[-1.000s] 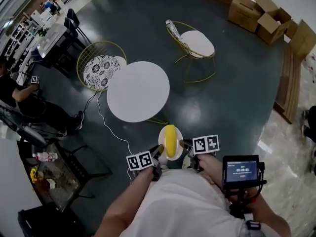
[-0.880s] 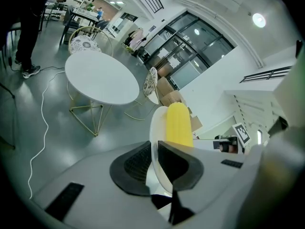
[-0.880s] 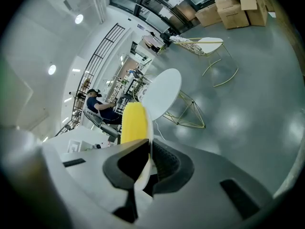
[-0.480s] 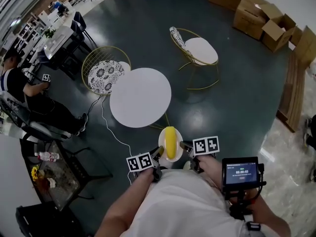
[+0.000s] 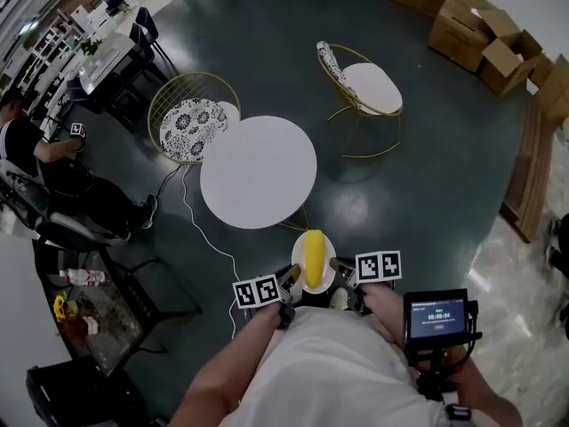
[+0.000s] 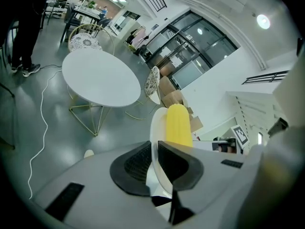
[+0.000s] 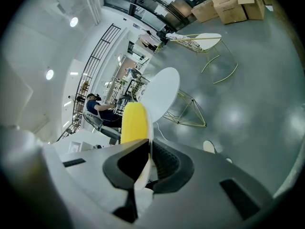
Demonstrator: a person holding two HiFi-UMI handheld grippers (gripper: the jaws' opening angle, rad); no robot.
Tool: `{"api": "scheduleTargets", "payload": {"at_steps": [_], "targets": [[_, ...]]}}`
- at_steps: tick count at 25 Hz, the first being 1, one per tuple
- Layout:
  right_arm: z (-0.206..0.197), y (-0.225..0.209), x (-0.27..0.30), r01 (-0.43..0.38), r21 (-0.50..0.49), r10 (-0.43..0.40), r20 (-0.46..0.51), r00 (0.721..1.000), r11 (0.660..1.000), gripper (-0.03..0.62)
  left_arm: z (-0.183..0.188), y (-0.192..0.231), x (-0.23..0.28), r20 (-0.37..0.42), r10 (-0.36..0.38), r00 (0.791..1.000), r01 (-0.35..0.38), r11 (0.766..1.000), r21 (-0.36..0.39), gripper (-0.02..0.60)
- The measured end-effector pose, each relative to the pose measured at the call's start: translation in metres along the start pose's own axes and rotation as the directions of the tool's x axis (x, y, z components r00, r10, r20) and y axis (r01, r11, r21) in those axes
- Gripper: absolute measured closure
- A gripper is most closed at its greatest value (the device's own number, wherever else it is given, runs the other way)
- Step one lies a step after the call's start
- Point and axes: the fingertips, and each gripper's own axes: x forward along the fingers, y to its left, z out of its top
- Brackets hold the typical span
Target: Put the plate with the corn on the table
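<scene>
A small white plate (image 5: 324,247) carries a yellow corn cob (image 5: 313,256) and is held level in front of the person's body, above the floor. My left gripper (image 5: 290,278) is shut on the plate's left rim (image 6: 156,128), with the corn (image 6: 177,126) just past its jaws. My right gripper (image 5: 339,267) is shut on the plate's right rim (image 7: 148,133), beside the corn (image 7: 133,122). The round white table (image 5: 259,172) stands just ahead of the plate; it also shows in the left gripper view as the table (image 6: 100,77) and in the right gripper view as the table (image 7: 160,94).
Two gold wire chairs flank the table: a patterned one (image 5: 188,124) at far left, a white-cushioned one (image 5: 366,84) at far right. A white cable (image 5: 203,234) trails on the floor. A person (image 5: 53,167) sits at left. Cardboard boxes (image 5: 480,25) stand at far right.
The table has drawn slightly nearer and shifted right in the head view as the person advances. The plate with the corn stays held the same way in both grippers.
</scene>
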Motion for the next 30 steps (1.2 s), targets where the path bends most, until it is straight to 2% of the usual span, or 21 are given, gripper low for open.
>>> {"api": "scheduleTargets", "payload": {"at_steps": [4, 17, 30], "targets": [[0.013, -0.001, 0.007, 0.014, 0.009, -0.014, 0.01, 1.0, 1.0, 0.56, 0.015, 0.004, 0.009, -0.016, -0.011, 1.0, 0.011, 1.0, 0.005, 0.538], [0.088, 0.007, 0.042, 0.032, 0.021, -0.033, 0.062, 0.998, 0.999, 0.56, 0.097, 0.017, 0.035, -0.021, -0.049, 0.999, 0.05, 0.998, 0.033, 0.538], [0.131, 0.025, 0.076, 0.059, 0.032, -0.061, 0.086, 0.994, 0.998, 0.56, 0.153, 0.035, 0.039, -0.018, -0.083, 0.996, 0.083, 0.996, 0.039, 0.538]]}}
